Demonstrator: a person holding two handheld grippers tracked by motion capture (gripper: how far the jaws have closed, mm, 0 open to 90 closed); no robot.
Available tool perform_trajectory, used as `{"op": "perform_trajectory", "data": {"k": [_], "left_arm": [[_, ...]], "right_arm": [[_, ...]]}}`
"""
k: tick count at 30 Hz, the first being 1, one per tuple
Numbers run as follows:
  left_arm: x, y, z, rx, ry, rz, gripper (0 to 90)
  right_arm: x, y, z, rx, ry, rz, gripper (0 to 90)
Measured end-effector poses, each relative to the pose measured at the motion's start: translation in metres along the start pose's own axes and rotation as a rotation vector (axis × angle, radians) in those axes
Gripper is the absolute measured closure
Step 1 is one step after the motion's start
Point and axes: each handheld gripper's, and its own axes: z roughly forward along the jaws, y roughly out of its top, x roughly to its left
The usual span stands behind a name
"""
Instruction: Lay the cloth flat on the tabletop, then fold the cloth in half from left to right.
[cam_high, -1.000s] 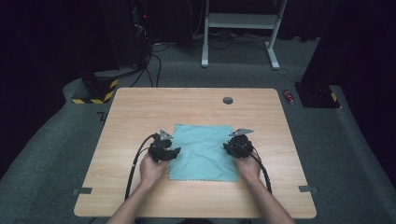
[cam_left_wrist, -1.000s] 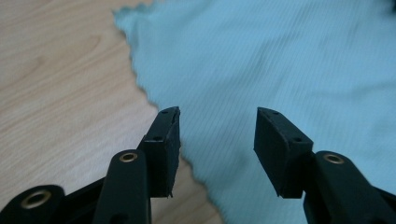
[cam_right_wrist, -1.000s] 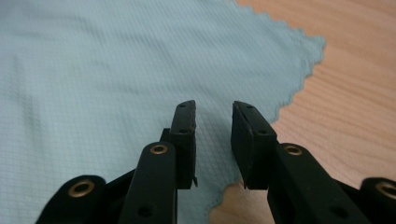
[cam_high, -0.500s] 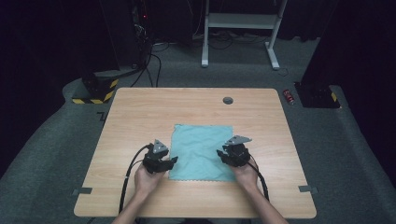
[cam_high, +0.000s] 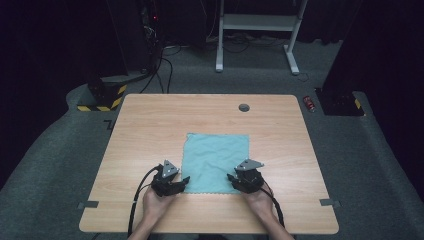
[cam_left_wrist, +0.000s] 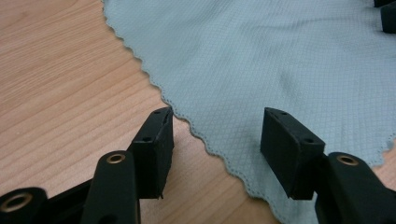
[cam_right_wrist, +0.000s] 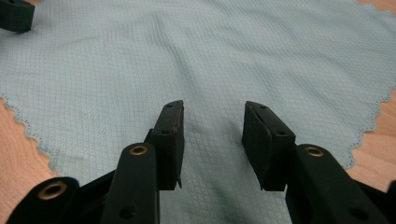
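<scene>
A light blue cloth with a scalloped hem lies flat on the wooden table. My left gripper is at the cloth's near left corner. In the left gripper view this gripper is open and astride the hem of the cloth, with one fingertip over bare wood. My right gripper is at the near right corner. In its own view it stands open just above the cloth. Both pairs of jaws have just been opening, and nothing is pinched between them.
A small black round grommet sits near the table's far edge. On the floor beyond are a red can, a yellow-and-black striped block, cables and a white metal frame. Bare wood flanks the cloth on both sides.
Both hands have drawn back along the cloth's sides toward the near edge of the table. Both grippers' jaws stand wider. The cloth lies flat in the same place.
</scene>
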Motion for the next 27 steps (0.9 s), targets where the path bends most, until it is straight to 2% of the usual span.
{"op": "perform_trajectory", "data": {"k": [9, 20, 22, 27], "left_arm": [[-0.007, -0.008, -0.009, 0.001, -0.017, 0.019, 44.4], [-0.013, -0.011, -0.013, -0.002, -0.017, 0.02, 44.7], [-0.014, -0.012, -0.014, -0.003, -0.016, 0.031, 44.8], [-0.02, -0.014, -0.017, -0.001, -0.033, 0.036, 45.2]], "right_arm": [[0.005, -0.013, -0.011, -0.018, 0.001, 0.002, 58.1], [0.008, -0.023, -0.022, -0.019, -0.001, 0.004, 57.9], [0.008, -0.025, -0.024, -0.017, -0.002, 0.004, 57.9], [0.01, -0.029, -0.028, -0.02, -0.004, 0.0, 58.2]]}}
